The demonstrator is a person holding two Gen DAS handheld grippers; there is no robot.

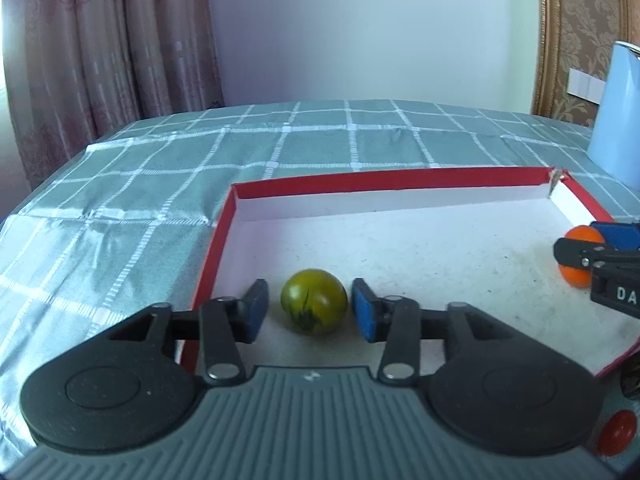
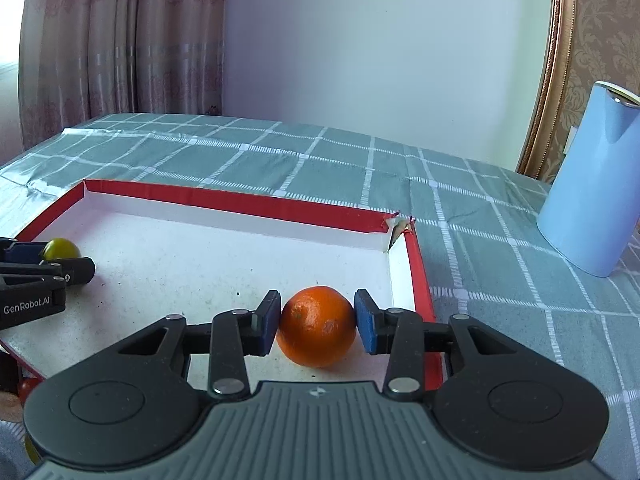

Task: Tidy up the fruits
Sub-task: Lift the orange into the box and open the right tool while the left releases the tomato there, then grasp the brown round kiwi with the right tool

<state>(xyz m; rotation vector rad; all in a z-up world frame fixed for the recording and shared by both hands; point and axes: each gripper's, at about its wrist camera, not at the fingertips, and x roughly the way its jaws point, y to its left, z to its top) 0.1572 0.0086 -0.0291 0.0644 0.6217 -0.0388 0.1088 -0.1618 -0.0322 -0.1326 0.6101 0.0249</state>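
The left gripper (image 1: pixel 309 307) stood with its blue pads apart, a clear gap on each side of a green tomato (image 1: pixel 314 301) that sat between them on the white floor of the tray (image 1: pixel 400 186), near the tray's left wall. Neither pad touched the fruit.

The right gripper (image 2: pixel 317 322) had its two blue pads pressed against the sides of an orange (image 2: pixel 317 326), which rested on the tray floor close to the right wall, near the torn far corner.

The tray was shallow, with red edges and a speckled white inside. It lay on a table covered by a grey-green checked cloth (image 2: pixel 360 168). A pale blue cylinder (image 2: pixel 588 184) stood on the cloth well to the right of the tray. Pinkish curtains (image 1: pixel 112 40) hung behind the table, beside a plain pale wall.
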